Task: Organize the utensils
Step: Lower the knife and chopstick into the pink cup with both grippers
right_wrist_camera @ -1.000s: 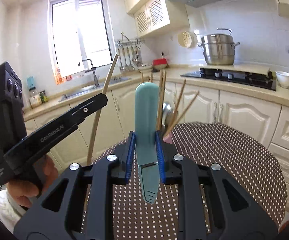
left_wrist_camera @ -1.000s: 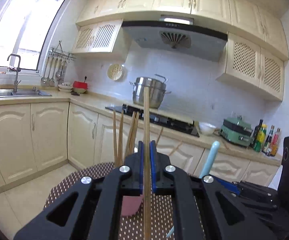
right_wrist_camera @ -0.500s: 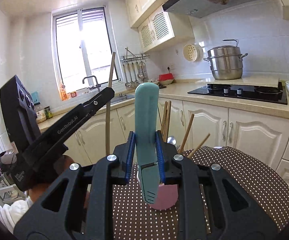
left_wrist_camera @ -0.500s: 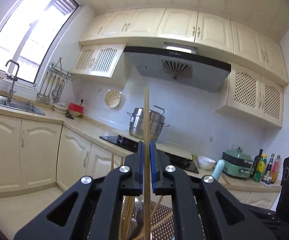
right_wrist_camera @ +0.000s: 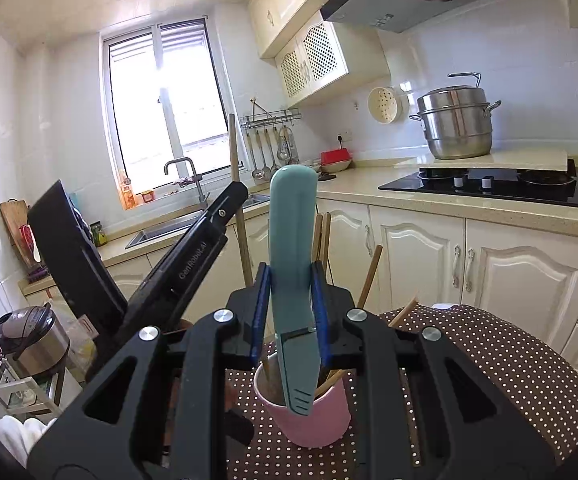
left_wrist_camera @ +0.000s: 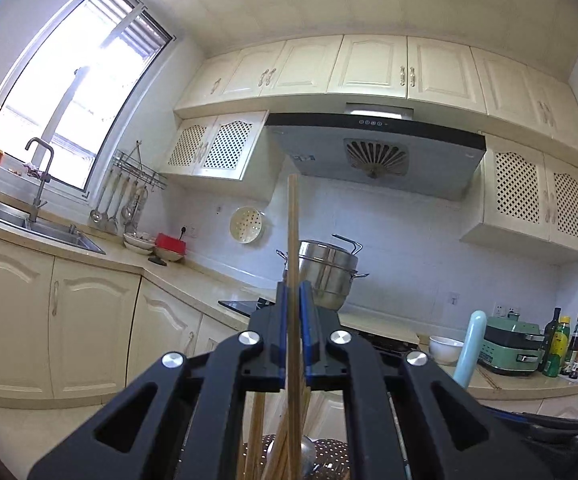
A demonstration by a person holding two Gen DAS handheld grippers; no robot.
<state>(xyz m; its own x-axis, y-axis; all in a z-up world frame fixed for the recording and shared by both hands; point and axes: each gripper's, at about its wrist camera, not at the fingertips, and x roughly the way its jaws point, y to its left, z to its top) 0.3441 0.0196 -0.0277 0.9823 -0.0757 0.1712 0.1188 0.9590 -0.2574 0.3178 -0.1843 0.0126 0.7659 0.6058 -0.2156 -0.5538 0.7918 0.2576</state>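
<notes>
Left wrist view: the left gripper [left_wrist_camera: 293, 312] is clamped narrow on a single wooden chopstick [left_wrist_camera: 293, 240], which stands upright through the centre of the frame. More chopsticks and a metal spoon [left_wrist_camera: 307, 454] show at the bottom centre, below the jaws. The teal utensil [left_wrist_camera: 469, 350] rises at lower right.

Right wrist view: the right gripper [right_wrist_camera: 291, 320] grips the teal utensil's handle, its lower end hanging at the mouth of the pink cup [right_wrist_camera: 305, 420], bottom centre, on the dotted tablecloth [right_wrist_camera: 489, 352]. Whether it touches the rim cannot be told. The cup already holds several chopsticks. The left gripper sits at centre left, its chopstick well above the cup.

Assessment: the insertion step is in hand. The next move calls for lowering each piece straight into the cup before letting go; the crowded cup may tip.
</notes>
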